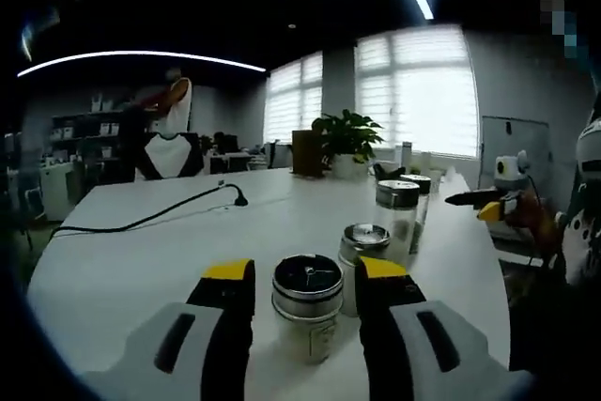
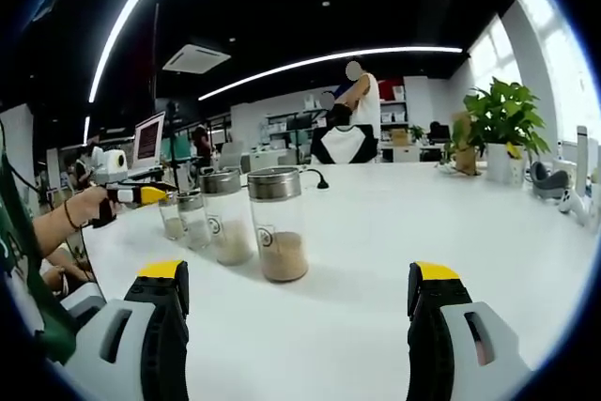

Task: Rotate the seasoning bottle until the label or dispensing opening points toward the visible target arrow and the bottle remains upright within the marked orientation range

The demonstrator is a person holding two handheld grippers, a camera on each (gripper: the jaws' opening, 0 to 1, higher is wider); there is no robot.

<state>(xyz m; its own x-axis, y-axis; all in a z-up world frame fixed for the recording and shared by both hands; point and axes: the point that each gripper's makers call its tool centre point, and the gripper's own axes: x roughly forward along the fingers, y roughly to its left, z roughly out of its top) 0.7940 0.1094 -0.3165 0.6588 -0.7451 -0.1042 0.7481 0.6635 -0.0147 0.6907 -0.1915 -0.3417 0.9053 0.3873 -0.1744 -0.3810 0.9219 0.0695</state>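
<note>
Bottles sit in a row on the white table [image 2: 394, 232], upright. Left gripper [image 1: 305, 293] has its jaws around the nearest seasoning bottle [image 1: 307, 312], contact unclear. Right gripper [image 2: 299, 302] is spread wide, holding nothing, with plenty of bare tabletop around it.

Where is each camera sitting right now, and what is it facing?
Left gripper view: rides the left gripper, facing windows; open jaws flank the nearest metal-lidded glass seasoning bottle.
Right gripper view: rides the right gripper, open, facing the bottle row from the side; a hand shows left.
Shared: round white table, bottle row, potted green plant.
</note>
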